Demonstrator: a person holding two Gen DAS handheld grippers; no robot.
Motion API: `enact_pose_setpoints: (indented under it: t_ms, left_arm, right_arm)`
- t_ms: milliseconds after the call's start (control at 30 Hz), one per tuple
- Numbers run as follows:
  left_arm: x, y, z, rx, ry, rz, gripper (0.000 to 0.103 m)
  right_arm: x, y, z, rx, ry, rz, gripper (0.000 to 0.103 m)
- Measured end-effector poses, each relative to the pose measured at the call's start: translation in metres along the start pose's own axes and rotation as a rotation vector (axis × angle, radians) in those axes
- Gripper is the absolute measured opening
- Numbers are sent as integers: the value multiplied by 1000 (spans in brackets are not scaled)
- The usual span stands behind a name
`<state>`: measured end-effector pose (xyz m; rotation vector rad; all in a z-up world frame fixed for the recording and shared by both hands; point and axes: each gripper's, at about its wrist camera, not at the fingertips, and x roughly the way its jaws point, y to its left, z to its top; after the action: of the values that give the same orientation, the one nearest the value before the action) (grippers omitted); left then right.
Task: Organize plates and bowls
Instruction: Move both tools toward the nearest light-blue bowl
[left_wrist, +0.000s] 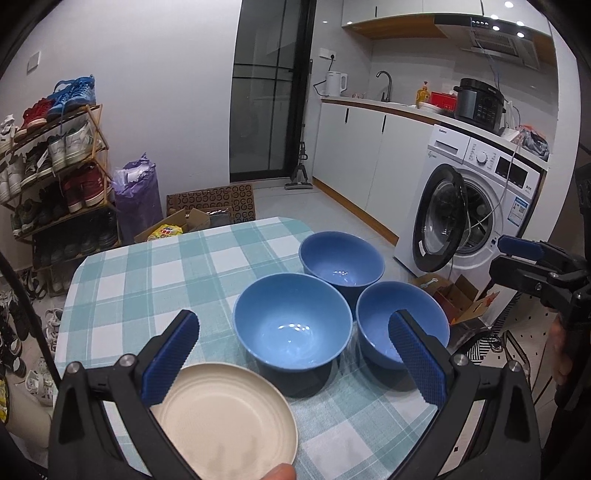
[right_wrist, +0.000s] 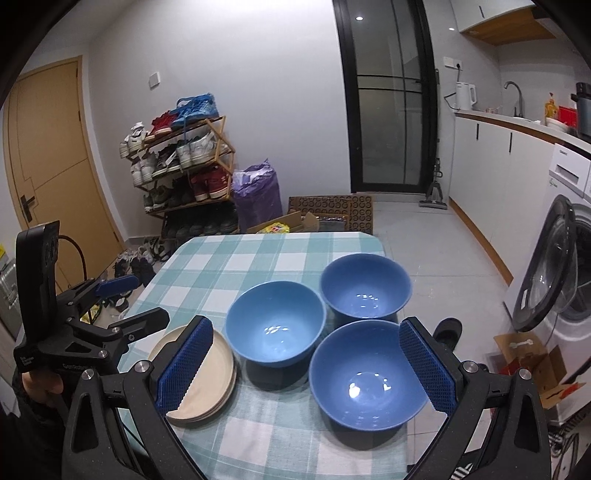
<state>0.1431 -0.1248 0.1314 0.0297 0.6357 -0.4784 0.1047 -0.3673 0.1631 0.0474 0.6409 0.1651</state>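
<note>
Both claws agape over checked tablecloth, kitchen behind.

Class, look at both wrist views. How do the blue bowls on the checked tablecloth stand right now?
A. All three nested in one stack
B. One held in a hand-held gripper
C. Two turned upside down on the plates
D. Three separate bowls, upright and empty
D: the three round blue bowls stand apart, openings up and empty, beside the stack of cream plates.

Looks like a small apartment kitchen: washing machine under the counter, sink faucet, kettle, packed shoe rack nearby.
</note>
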Motion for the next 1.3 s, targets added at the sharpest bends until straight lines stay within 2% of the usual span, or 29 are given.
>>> enact_pose_setpoints:
  t_ms: [267,567,1300]
  left_arm:
    - [33,-9,21,-2,29,-8,103]
    - [69,-8,42,-19,54,-6,103]
    - [147,-14,71,11,131,19,103]
  right_arm:
    - [2,-36,16,47,1,-46,102]
    - [23,-69,25,104,20,-71,102]
    - [90,-114,38,191,73,-109,102]
